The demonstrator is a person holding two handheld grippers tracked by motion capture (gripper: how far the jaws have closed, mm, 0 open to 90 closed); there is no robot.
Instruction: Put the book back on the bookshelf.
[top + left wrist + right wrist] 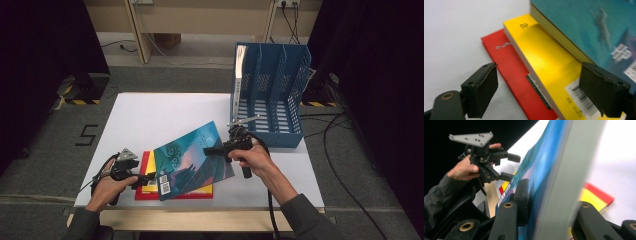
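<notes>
Three books on the white table (165, 107): red book (141, 194) at the bottom, yellow book (150, 161) on it, teal book (192, 160) on top, tilted, right edge lifted off the stack. Right gripper (212, 150) clamped on the teal book's edge, pads pressing both covers. Left gripper (150, 178) at the stack's left edge, jaws wide, nothing pinched. One blue file rack (270, 100) at the table's far right, one pale book (240, 62) upright in its left slot. Two hands, two grippers.

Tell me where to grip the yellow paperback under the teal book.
Grip the yellow paperback by its exposed left edge, coming in from the left gripper side: that edge overhangs the red book, while the teal book covers the rest.
</notes>
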